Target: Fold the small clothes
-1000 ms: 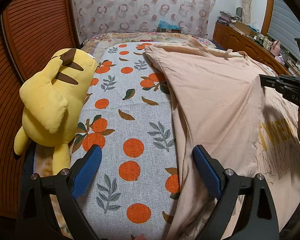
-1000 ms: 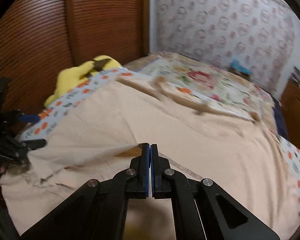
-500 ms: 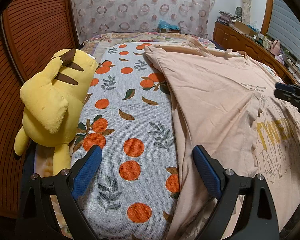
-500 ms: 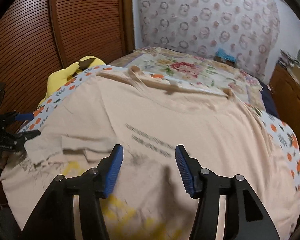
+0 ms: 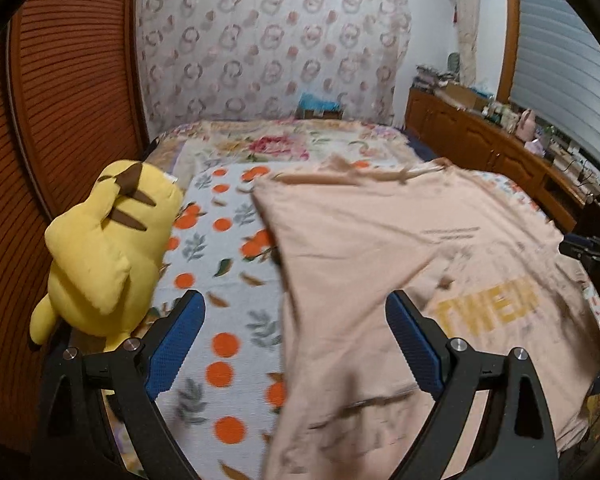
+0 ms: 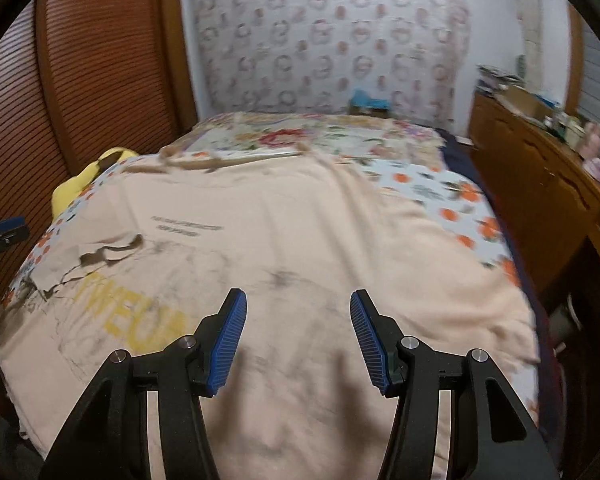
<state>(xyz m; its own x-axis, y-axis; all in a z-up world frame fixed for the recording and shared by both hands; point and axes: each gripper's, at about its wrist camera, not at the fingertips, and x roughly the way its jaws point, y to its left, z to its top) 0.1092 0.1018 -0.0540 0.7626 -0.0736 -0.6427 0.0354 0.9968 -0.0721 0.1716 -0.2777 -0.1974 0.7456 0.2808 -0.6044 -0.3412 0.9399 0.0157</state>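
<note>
A peach T-shirt (image 5: 380, 264) with yellow lettering lies spread on the bed; its left side is folded in over the print. It fills the right wrist view (image 6: 300, 248) too. My left gripper (image 5: 296, 336) is open and empty above the shirt's left edge near the hem. My right gripper (image 6: 298, 332) is open and empty above the shirt's lower middle. The right gripper's tip shows at the right edge of the left wrist view (image 5: 588, 248).
A yellow plush toy (image 5: 108, 248) sits at the bed's left edge against the brown slatted wardrobe (image 5: 60, 120). An orange-print sheet (image 5: 220, 280) covers the bed. A wooden dresser (image 6: 540, 184) with clutter runs along the right side.
My right gripper opened, let go of the shirt's folded-over side and drew back to the right. Both grippers have risen and tilted up, and the shirt now lies flatter.
</note>
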